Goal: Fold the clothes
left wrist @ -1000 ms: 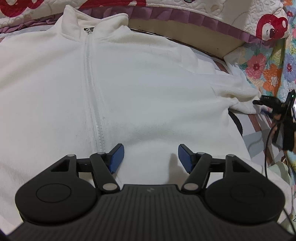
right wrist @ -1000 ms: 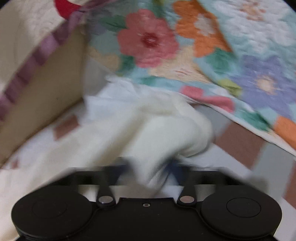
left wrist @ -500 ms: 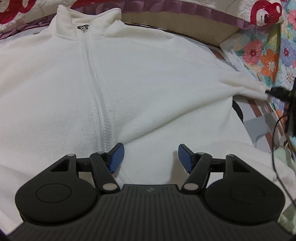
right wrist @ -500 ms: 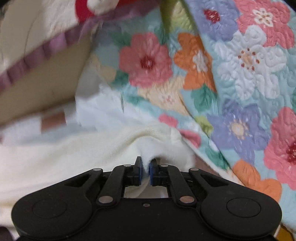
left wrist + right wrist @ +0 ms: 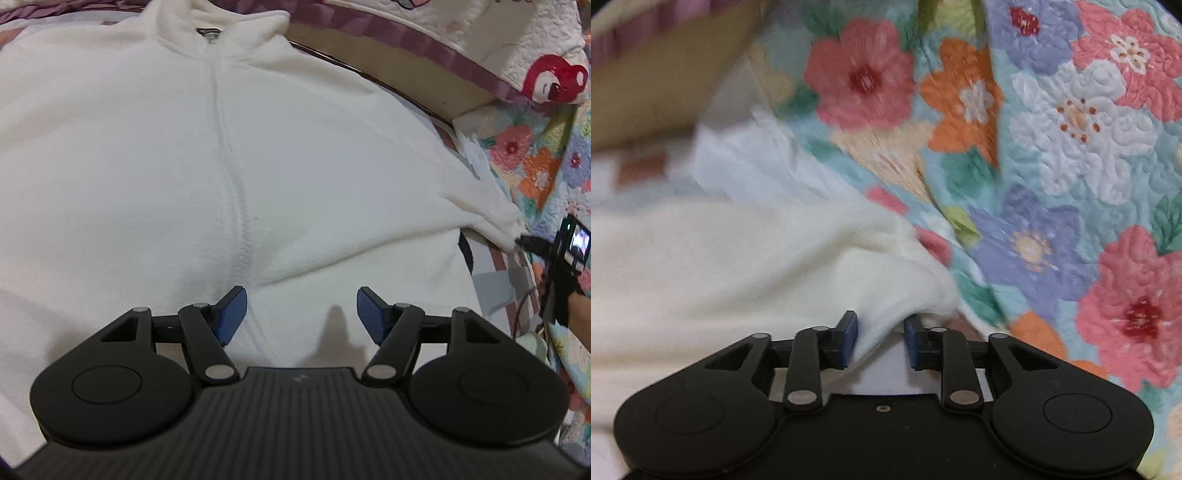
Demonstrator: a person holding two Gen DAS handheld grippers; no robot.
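Observation:
A white fleece zip jacket lies spread flat, collar at the far side. My left gripper is open and empty, hovering over its lower front beside the zipper. My right gripper has its jaws parted around the cuff of the right sleeve, with the fleece lying loose between the blue pads. In the left wrist view the right gripper shows at the sleeve's end, which is stretched out to the right.
A floral quilt lies bunched along the right side. A white quilt with red bear prints and a purple border lies behind the collar. Cables hang at the right.
The right gripper pulled the sleeve out to the right, then opened its jaws from a tight pinch on the cuff. The left gripper drew back a little from the jacket.

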